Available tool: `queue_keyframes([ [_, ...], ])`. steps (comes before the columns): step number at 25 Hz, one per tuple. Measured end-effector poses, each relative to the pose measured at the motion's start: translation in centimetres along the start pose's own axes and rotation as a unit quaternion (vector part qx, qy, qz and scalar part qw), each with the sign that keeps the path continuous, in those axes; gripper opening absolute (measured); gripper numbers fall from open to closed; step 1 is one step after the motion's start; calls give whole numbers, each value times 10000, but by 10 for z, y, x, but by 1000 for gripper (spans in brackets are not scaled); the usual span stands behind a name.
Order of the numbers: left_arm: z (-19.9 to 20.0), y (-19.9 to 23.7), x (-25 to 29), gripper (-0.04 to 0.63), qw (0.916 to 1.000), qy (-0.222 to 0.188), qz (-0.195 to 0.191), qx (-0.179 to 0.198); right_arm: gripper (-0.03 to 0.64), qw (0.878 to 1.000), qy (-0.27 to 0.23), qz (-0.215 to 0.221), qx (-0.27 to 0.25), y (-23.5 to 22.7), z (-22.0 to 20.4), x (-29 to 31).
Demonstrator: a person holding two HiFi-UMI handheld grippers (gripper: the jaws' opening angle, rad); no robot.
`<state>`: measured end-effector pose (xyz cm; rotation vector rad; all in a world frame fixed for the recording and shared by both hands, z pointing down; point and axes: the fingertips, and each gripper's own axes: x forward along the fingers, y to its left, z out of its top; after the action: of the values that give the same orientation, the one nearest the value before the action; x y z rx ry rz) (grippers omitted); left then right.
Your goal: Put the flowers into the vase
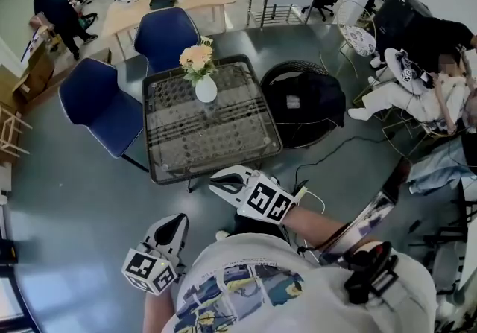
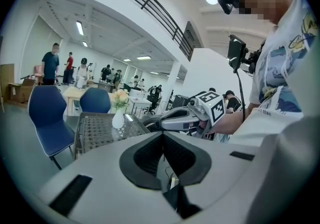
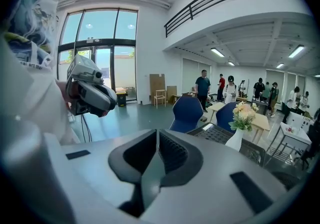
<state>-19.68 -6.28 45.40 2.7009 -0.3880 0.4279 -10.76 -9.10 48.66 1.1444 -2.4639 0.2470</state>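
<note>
A bunch of pale orange and cream flowers (image 1: 197,57) stands in a small white vase (image 1: 206,89) at the far side of a dark mesh-topped table (image 1: 223,153). Both grippers are held near my body, well short of the table. My right gripper (image 1: 223,182) hovers just off the table's near edge, shut and empty. My left gripper (image 1: 170,233) is lower and further left, also shut with nothing in it. The left gripper view shows the vase (image 2: 118,119) and flowers (image 2: 120,98) far ahead. In the right gripper view the flowers (image 3: 243,115) stand at the right.
Two blue chairs (image 1: 165,35) (image 1: 97,104) stand at the table's far and left sides. A black round seat with a bag (image 1: 302,100) sits right of the table, and a cable (image 1: 328,153) runs over the floor. A person sits at the right (image 1: 425,93). Other people stand at the back.
</note>
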Motion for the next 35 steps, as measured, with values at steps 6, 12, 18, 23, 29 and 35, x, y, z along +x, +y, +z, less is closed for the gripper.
queue_keyframes([
  [6, -15, -10, -12, 9, 9999, -34, -138, -19, 22, 10000, 47, -5, -7, 32, -1, -6],
  [12, -19, -24, -24, 9, 9997, -36, -226, 40, 18, 9999, 23, 109, -24, 54, 9, -6],
  [18, -22, -23, -28, 9, 9998, -111, -160, -10, 17, 9997, -37, 187, -139, 61, 17, -5],
  [23, -24, -31, -31, 9, 9998, -91, -158, -2, 17, 9996, -79, 226, -146, 68, 20, -9],
  [29, -25, -33, -28, 9, 9998, -73, -185, 72, 17, 9997, -169, 150, -123, 68, 21, -12],
  [35, -26, -39, -25, 9, 9997, -44, -223, 123, 17, 9997, -184, 82, -113, 68, 16, -21],
])
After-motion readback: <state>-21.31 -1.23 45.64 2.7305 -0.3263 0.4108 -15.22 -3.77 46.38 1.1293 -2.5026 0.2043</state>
